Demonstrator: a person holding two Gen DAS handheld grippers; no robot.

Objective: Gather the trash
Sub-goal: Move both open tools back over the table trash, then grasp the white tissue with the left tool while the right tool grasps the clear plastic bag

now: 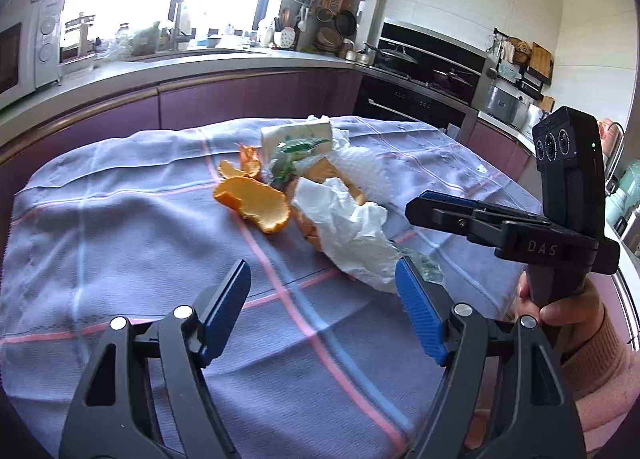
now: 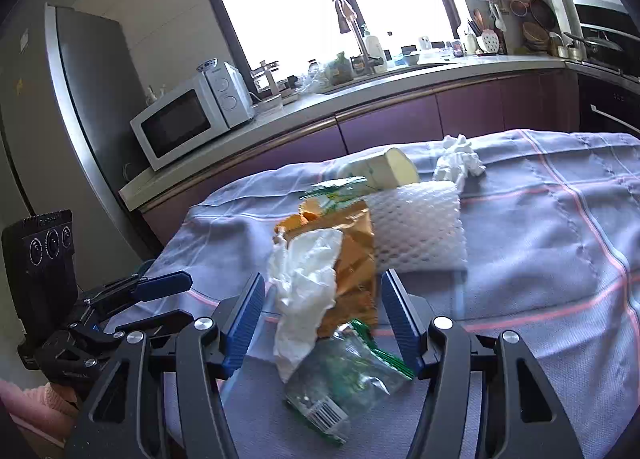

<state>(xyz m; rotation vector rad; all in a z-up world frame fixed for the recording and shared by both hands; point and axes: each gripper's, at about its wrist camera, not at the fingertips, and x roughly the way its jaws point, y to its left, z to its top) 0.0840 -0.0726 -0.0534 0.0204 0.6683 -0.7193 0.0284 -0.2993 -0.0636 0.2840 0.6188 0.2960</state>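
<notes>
1. Lilac checked cloth (image 1: 120, 195) covers the table; the trash lies in a heap at its middle.
2. Left gripper (image 1: 322, 291) hangs wide apart over bare cloth, gripping nothing; the crumpled white tissue (image 1: 348, 227) touches its right finger at 1 o'clock.
3. Orange peel (image 1: 254, 205) sits at 11 o'clock from that gripper, with smaller pieces beyond it.
4. Right gripper (image 2: 322, 307) is spread wide around the tissue and the orange wrapper (image 2: 354, 259), pads not touching either.
5. Clear green-printed bag (image 2: 344, 383) lies below, at 6 o'clock.
6. White foam net (image 2: 420, 227) lies at 1 o'clock, the tissue pack (image 2: 384, 169) farther on.
</notes>
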